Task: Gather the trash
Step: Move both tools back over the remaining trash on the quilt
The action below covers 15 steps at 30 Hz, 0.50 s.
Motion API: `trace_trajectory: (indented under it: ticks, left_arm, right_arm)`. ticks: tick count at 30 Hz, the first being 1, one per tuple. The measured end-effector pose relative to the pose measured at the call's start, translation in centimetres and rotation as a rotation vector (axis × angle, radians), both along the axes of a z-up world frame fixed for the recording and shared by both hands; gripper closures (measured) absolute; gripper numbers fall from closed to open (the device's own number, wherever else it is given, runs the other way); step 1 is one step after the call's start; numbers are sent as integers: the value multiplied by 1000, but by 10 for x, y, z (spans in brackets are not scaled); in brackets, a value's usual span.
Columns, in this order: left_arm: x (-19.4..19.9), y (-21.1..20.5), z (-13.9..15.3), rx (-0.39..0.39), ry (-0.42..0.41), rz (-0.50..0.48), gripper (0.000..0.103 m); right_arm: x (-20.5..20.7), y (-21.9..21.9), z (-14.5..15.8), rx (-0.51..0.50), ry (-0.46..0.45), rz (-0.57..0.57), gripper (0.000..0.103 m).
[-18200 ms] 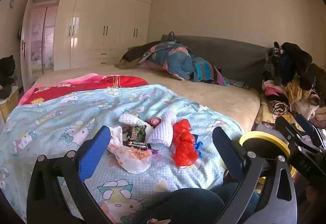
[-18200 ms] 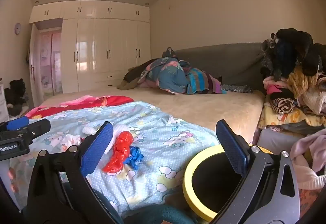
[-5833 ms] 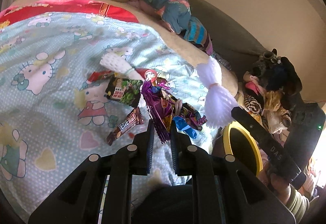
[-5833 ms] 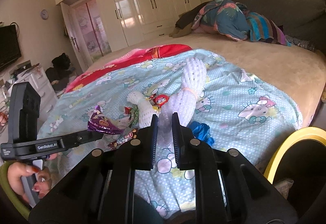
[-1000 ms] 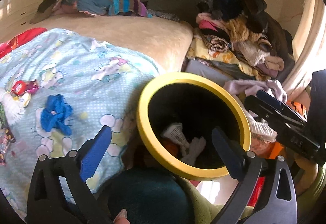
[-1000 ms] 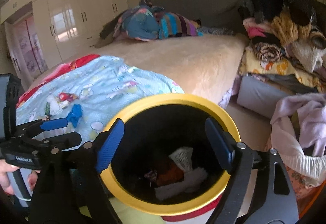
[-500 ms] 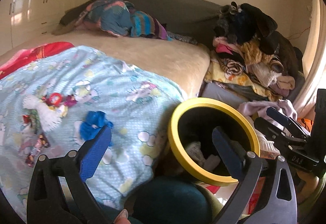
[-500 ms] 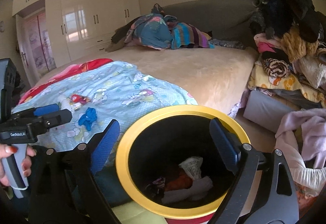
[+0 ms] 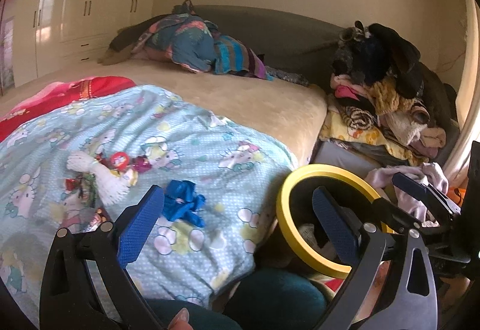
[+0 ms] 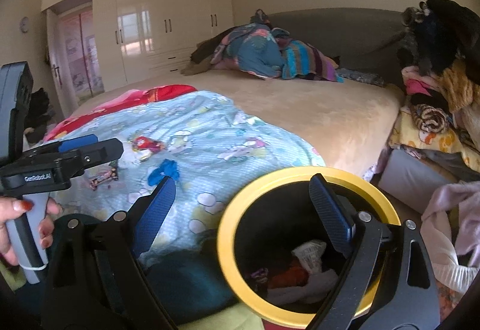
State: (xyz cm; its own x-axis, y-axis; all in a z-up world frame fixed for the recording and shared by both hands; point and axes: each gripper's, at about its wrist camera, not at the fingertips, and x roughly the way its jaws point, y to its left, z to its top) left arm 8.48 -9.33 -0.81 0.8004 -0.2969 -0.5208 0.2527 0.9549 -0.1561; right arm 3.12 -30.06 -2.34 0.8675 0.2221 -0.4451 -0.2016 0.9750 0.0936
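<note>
A yellow-rimmed black bin point(image 9: 282, 204) point(image 10: 228, 210) stands by the bed's near corner with white, orange and purple trash inside. On the blue cartoon blanket point(image 9: 186, 131) lie a crumpled blue piece point(image 9: 183, 204) point(image 10: 165, 171), a white foam net point(image 9: 99, 174), a red round wrapper point(image 9: 120, 158) and snack wrappers point(image 10: 103, 175). My left gripper point(image 9: 237, 219) is open and empty, over the blanket's edge beside the bin. My right gripper point(image 10: 240, 204) is open and empty, above the bin's left rim. The left gripper also shows in the right wrist view point(image 10: 90, 146).
A pile of clothes point(image 9: 390, 95) sits right of the bin on a grey box. Folded bedding point(image 9: 192, 41) lies at the far end of the beige bed. White wardrobes point(image 10: 162, 23) line the back wall. A pale garment point(image 10: 456, 210) hangs right of the bin.
Both grippers have drawn back from over the bin and swung left toward the bed. The bin now sits lower right in both views and more blanket with trash shows.
</note>
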Motion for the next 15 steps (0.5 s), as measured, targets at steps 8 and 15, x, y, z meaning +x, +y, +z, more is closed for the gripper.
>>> trace_trajectory:
  ticks: [8,15]
  left_arm:
    - [-1,30,9,-35,-23,76,7]
    - [0,57,8,-56,-22,146,7]
  right_arm:
    - [4,27,9,6,-9,61,19]
    - [11,54,14,9,-10,115,19]
